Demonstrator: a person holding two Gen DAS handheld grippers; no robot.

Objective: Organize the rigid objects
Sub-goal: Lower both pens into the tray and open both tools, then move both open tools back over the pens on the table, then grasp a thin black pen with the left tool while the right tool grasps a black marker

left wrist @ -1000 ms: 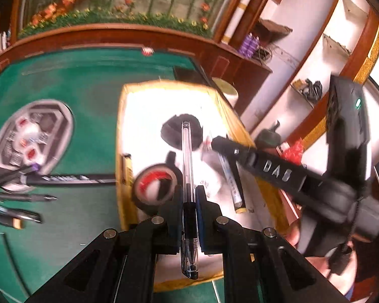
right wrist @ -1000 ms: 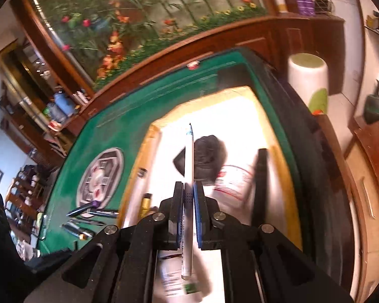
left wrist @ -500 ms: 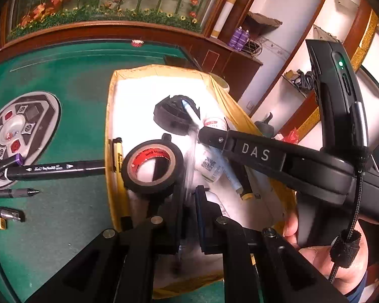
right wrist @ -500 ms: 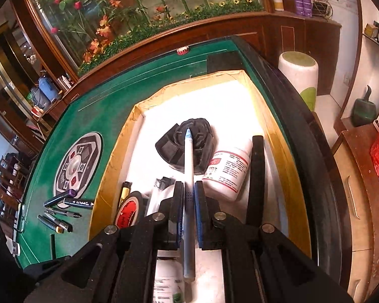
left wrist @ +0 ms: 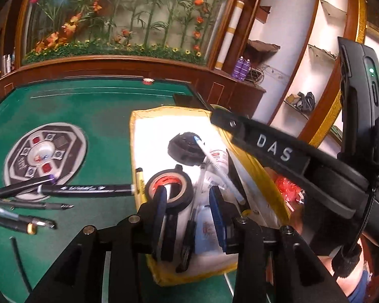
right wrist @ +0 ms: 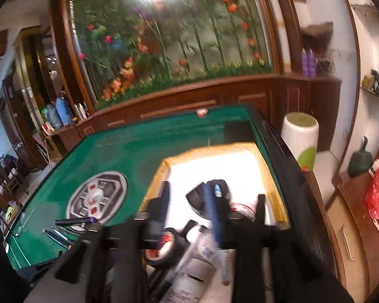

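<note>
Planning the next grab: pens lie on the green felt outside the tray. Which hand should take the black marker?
Left, probably. The left gripper is open and empty, with the black marker just to its left beside the yellow tray. The right gripper, also open, hangs over the tray, farther away.

Yellow-rimmed white tray (left wrist: pixel 132 136) holds black tape roll (left wrist: pixel 169 189), white bottle (left wrist: pixel 218 159), clear pen (left wrist: pixel 219 171); dark markers (left wrist: pixel 86 190) lie on green tabletop (left wrist: pixel 101 111).

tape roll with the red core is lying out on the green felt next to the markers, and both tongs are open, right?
Not quite. The left wrist view shows the tape roll inside the yellow-rimmed tray, not on the green felt; the markers lie on the felt. Both the left tongs and right tongs are open.
</note>
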